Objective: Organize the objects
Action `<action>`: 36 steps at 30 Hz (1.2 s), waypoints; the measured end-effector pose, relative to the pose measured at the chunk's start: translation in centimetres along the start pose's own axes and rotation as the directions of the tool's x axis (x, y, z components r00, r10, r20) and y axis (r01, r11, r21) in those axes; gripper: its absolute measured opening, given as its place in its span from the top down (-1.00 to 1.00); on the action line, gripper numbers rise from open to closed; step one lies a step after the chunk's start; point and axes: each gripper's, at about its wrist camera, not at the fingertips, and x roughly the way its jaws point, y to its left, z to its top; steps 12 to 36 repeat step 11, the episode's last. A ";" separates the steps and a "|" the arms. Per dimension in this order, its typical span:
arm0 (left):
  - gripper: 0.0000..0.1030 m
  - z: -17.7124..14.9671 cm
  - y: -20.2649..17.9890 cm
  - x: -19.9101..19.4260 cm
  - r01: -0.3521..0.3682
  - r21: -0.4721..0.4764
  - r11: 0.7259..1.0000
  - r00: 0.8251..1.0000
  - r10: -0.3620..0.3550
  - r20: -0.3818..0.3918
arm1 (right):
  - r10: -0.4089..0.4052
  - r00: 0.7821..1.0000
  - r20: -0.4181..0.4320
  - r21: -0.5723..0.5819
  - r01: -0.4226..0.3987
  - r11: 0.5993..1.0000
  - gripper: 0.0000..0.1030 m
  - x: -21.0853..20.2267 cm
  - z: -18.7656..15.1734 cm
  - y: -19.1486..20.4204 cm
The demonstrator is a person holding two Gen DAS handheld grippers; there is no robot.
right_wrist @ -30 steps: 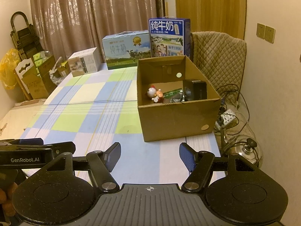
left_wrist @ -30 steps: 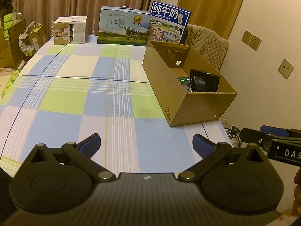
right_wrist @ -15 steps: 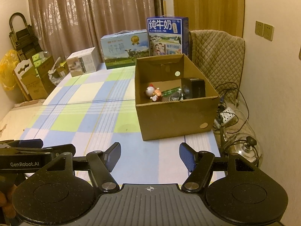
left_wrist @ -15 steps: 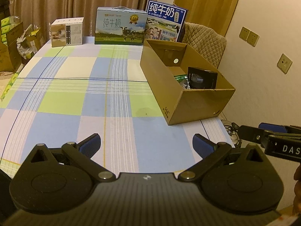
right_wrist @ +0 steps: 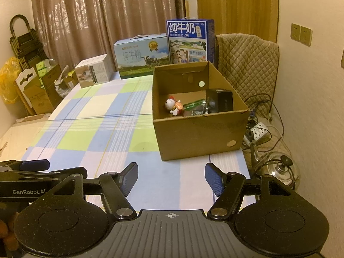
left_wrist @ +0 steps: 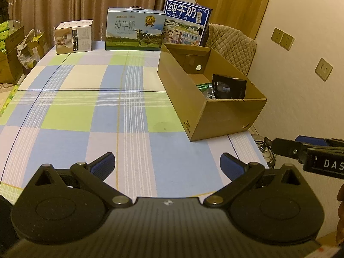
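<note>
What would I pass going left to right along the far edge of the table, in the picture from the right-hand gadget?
Small white carton → wide pale-blue milk case with a cow on it → tall dark-blue milk box → chair under a quilted cover, just off the table.

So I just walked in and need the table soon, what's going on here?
A person is tidying things into the cardboard box on the checked tablecloth. It already holds a small figurine, a black box and a green packet. Both the left claw and the right claw are open and empty, hovering over the near end of the table. Three printed cartons stand at the far edge.
</note>
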 end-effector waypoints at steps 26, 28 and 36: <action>-0.98 -0.1 -0.2 -0.1 0.019 0.003 1.000 1.000 -0.019 0.016 | 0.000 1.000 -0.002 0.004 0.000 1.000 -0.28 0.0 -0.1 -0.3; -0.98 -0.1 -0.2 -0.1 0.019 0.003 1.000 1.000 -0.019 0.016 | 0.000 1.000 -0.002 0.004 0.000 1.000 -0.28 0.0 -0.1 -0.3; -0.98 -0.1 -0.2 -0.1 0.019 0.003 1.000 1.000 -0.019 0.016 | 0.000 1.000 -0.002 0.004 0.000 1.000 -0.28 0.0 -0.1 -0.3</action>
